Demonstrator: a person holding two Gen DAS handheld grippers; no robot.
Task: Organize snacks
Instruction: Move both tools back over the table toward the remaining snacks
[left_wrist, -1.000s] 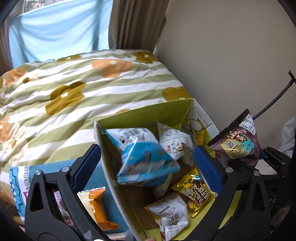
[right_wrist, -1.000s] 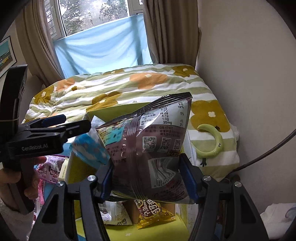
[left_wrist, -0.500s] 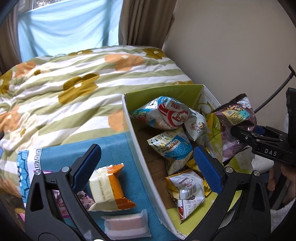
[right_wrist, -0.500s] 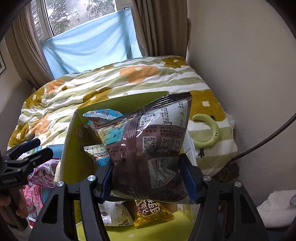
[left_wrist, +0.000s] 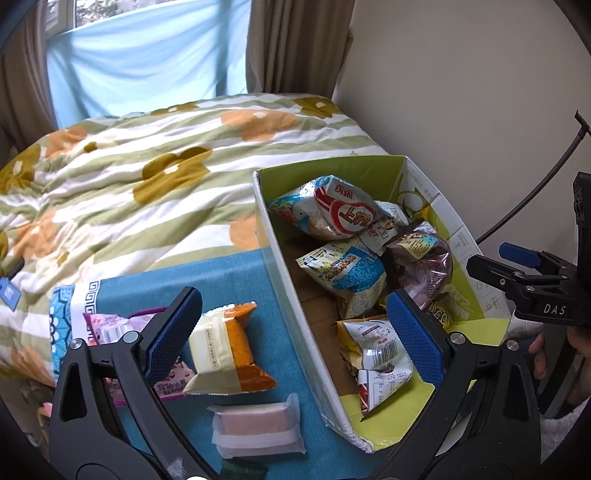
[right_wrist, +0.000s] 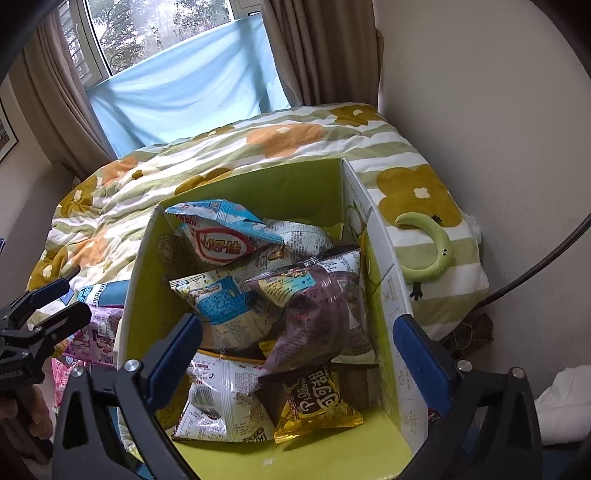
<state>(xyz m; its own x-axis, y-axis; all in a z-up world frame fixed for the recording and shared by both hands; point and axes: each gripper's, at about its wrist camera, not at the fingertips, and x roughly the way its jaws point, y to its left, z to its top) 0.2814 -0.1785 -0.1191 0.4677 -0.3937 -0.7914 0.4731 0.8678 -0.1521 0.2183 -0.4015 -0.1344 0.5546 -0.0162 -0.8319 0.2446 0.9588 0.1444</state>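
A green cardboard box on the bed holds several snack bags. The brown-purple bag lies on top inside it, free of any gripper. My right gripper is open and empty above the box; it also shows at the right of the left wrist view. My left gripper is open and empty over the box's left wall. An orange-and-white snack pack, a pink wafer pack and a pink bag lie on a blue cloth left of the box.
A green-striped flowered duvet covers the bed behind. A wall stands close on the right with a black cable. A green curved toy lies on a pillow right of the box. Curtains and a window are at the back.
My right gripper opened and let the brown-purple bag drop into the box. My left gripper let go of the blue bag earlier and moved left, towards the packs on the blue cloth.
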